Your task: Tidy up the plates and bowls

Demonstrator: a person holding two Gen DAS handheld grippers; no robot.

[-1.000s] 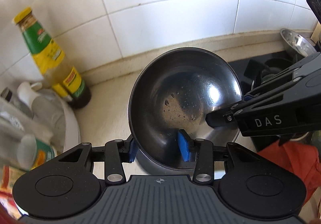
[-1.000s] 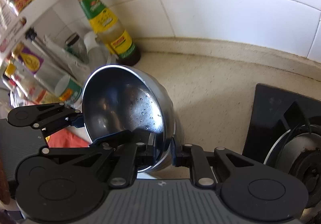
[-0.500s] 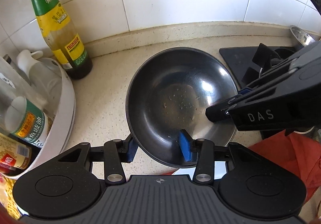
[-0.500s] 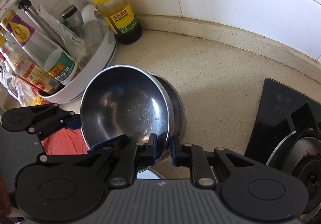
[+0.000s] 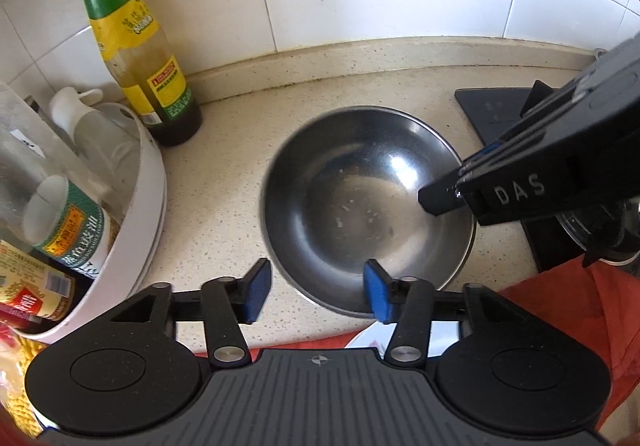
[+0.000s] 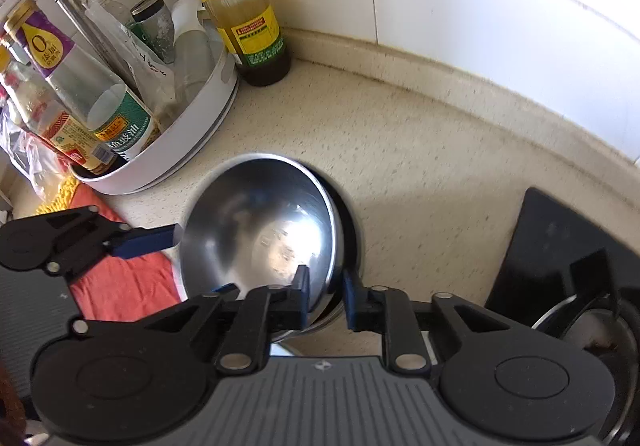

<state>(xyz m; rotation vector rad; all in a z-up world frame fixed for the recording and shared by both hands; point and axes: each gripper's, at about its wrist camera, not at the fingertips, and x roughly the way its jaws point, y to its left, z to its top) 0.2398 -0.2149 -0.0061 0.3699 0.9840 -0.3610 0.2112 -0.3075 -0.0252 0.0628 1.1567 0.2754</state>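
The steel bowl (image 5: 368,202) is sitting nested in a second bowl (image 6: 347,230) on the counter (image 5: 224,182), just in front of the sauce bottle (image 5: 136,42); the left gripper (image 5: 316,294) is standing released, its jaws having just been opening, the near rim between the pads untouched. The right gripper (image 6: 325,296) is also just letting go, pads straddling the rim with slight gaps; the bowl is looking light, rigid and slippery, so the thin rim is probably the best hold.
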